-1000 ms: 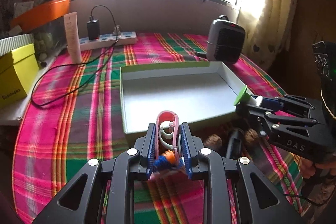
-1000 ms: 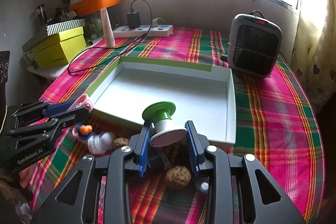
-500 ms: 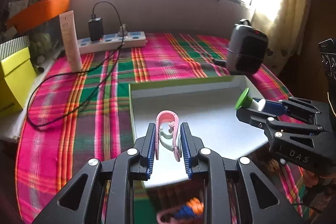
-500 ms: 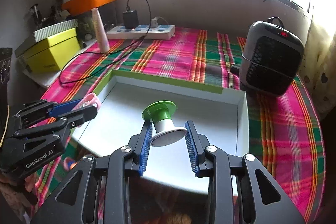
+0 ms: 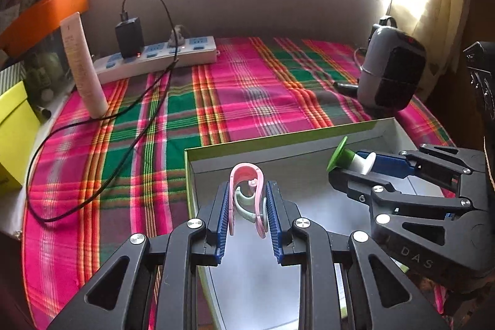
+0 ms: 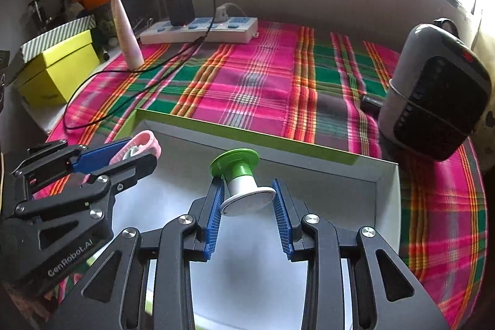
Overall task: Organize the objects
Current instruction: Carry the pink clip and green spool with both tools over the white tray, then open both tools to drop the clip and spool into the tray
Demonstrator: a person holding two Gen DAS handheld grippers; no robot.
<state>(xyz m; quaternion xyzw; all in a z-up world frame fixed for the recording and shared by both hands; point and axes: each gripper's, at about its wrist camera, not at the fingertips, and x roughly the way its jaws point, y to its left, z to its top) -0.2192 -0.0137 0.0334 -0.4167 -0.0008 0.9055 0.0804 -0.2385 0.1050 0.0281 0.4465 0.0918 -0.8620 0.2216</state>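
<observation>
Pink clip [image 5: 246,194], a curved loop with a pale inner piece, sits pinched in the left hand-held gripper [image 5: 246,214] above the white tray [image 5: 309,150]; beside it, the right hand-held gripper [image 6: 249,211] clamps a green-capped white spool [image 6: 243,180]. Beyond lies plaid cloth [image 5: 247,95].

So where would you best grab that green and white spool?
By the narrow waist of the spool, coming from its sides, as the right tongs do now. The wide green and white end flanges stop it sliding out along its length.
</observation>
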